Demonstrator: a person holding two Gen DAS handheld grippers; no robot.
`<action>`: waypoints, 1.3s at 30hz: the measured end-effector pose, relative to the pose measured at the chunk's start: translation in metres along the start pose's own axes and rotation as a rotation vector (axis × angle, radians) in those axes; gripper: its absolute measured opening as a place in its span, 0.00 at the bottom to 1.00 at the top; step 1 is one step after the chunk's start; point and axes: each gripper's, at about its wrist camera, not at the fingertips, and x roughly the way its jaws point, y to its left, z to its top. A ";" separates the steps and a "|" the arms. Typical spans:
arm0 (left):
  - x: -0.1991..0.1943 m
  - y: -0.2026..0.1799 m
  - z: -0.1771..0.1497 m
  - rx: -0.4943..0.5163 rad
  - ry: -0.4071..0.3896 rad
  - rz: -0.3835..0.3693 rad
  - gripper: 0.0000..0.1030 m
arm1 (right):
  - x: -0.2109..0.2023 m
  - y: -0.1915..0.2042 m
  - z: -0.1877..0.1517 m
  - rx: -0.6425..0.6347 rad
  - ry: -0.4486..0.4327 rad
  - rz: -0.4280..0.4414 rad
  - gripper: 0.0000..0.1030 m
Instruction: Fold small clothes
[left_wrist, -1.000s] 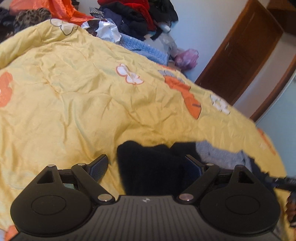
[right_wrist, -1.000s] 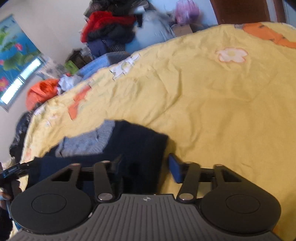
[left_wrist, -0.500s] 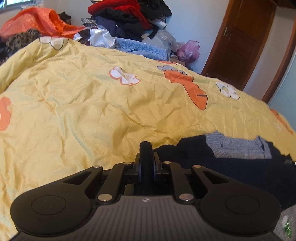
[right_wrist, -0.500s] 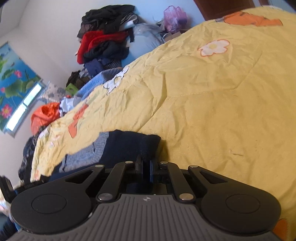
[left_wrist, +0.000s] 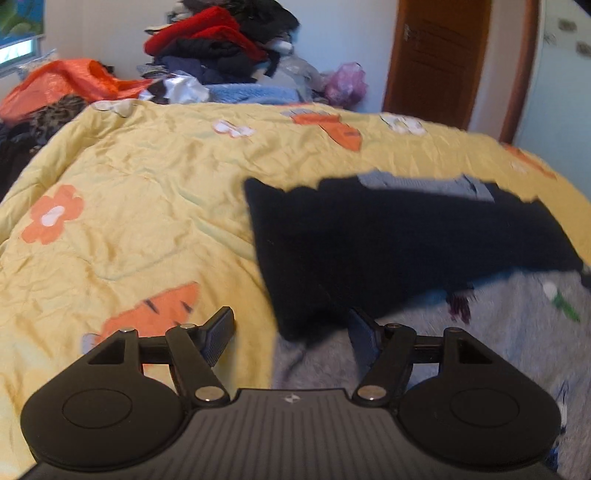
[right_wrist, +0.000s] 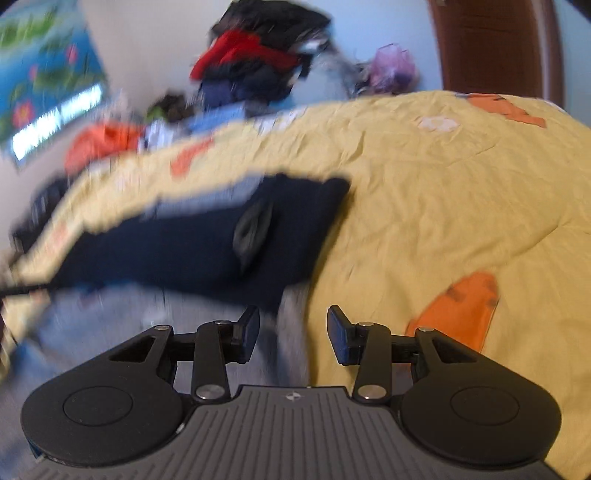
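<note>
A dark navy sweater (left_wrist: 388, 240) with a grey collar (left_wrist: 417, 182) lies flat on the yellow flowered quilt (left_wrist: 147, 221). Its near edge hangs over grey fabric (left_wrist: 480, 332) at the bed's front. My left gripper (left_wrist: 291, 332) is opening. The sweater's near left corner sits between its fingers (left_wrist: 219, 330), and the pads do not press on it. In the blurred right wrist view the sweater (right_wrist: 184, 251) lies just ahead and left of my right gripper (right_wrist: 294, 332). That gripper's jaws are also opening, with only pale fabric (right_wrist: 110, 314) below them.
A heap of red, black and blue clothes (left_wrist: 214, 48) is piled beyond the bed's far edge, with an orange bag (left_wrist: 66, 81) to its left. A brown door (left_wrist: 439, 55) stands at the back right. Bare quilt (right_wrist: 443, 203) stretches right of the sweater.
Half a second ago both grippers were shut at the sweater's near edge. Both have since opened and drawn back, so more of the sweater shows ahead of them.
</note>
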 end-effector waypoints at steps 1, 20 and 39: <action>0.003 -0.006 -0.001 0.029 -0.011 0.017 0.64 | -0.001 0.007 -0.004 -0.040 -0.021 -0.018 0.42; -0.061 0.012 -0.056 -0.168 -0.008 -0.047 0.82 | -0.048 -0.010 -0.036 0.216 0.006 0.095 0.67; -0.092 0.024 -0.085 -0.278 0.060 -0.091 0.08 | -0.088 -0.057 -0.092 0.489 0.039 0.147 0.07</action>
